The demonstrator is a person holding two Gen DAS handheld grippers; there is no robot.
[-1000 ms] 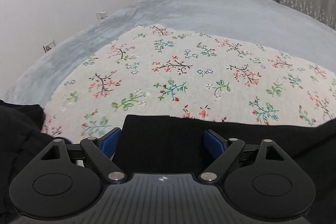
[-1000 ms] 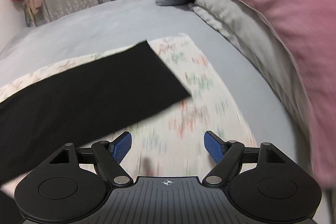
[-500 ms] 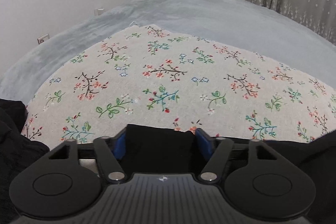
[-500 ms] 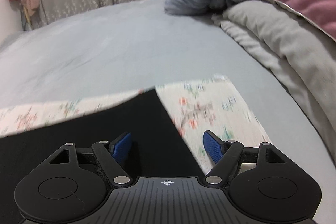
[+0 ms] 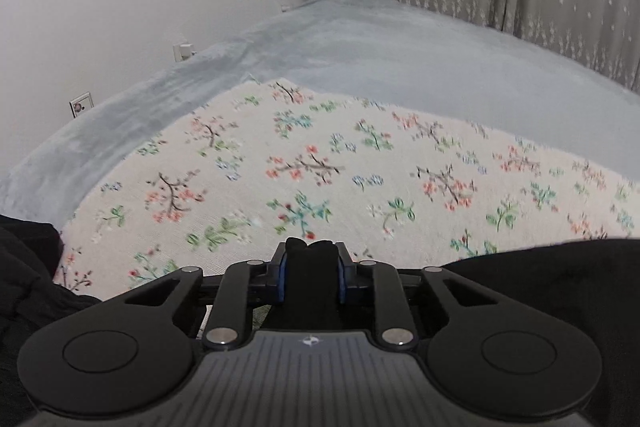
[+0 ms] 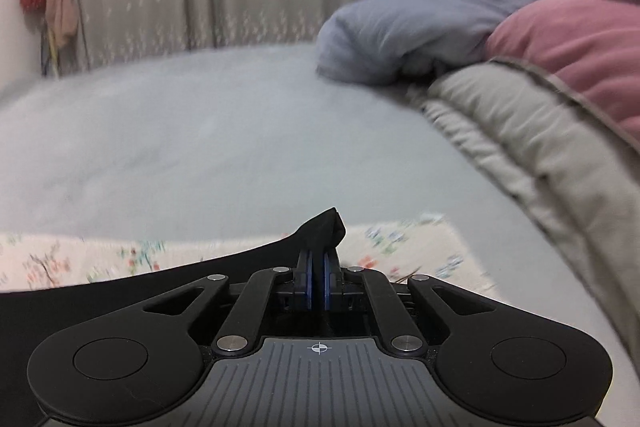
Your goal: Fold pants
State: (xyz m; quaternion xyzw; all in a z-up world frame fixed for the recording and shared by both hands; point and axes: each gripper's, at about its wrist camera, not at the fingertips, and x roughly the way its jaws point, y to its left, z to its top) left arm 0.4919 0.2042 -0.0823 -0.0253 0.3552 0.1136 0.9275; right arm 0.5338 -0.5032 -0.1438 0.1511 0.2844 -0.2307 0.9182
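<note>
Near the front edge of the flowered mat [image 5: 360, 163] lie the black pants [image 6: 120, 291]. Your left gripper [image 5: 311, 277] pinches a thick bunch, your right gripper [image 6: 317, 281] a thin corner; pull unevenly and that corner may slip free.

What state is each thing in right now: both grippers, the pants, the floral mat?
Left gripper: jaws shut on a bunched fold of black pants.
Right gripper: jaws shut on the pants' edge.
Pants: pinched by both grippers.
Floral mat: spread flat on the grey bed.
</note>
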